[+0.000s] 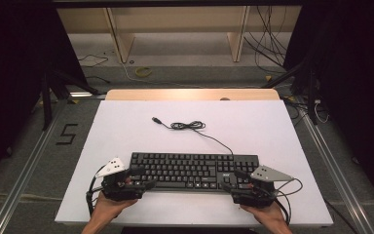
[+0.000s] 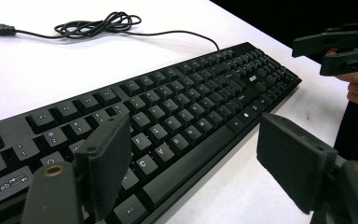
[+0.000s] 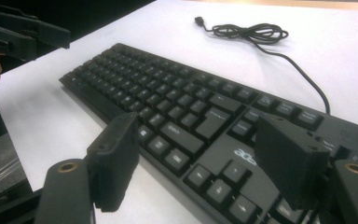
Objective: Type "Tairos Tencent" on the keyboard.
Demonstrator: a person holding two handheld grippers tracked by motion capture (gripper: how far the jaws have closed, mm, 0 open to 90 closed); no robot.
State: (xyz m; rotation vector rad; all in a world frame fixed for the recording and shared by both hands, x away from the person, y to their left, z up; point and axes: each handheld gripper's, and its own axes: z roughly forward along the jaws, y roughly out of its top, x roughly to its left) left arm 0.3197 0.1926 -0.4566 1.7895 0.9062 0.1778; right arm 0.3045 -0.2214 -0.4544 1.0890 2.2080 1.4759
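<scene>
While keyboard [image 1: 194,169] lies lengthwise between claws, left claw [image 1: 137,179] spread at its left end, right claw [image 1: 233,181] spread at right end; both equally near, pinching nothing.

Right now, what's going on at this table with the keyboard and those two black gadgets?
A person is holding a gripper in each hand at the two ends of a black keyboard that lies on a white table. The left gripper hovers at the keyboard's left end, the right gripper at its right end. Both have their fingers spread open, with nothing clamped yet. The keyboard's cable lies loosely coiled and unplugged behind it.
</scene>
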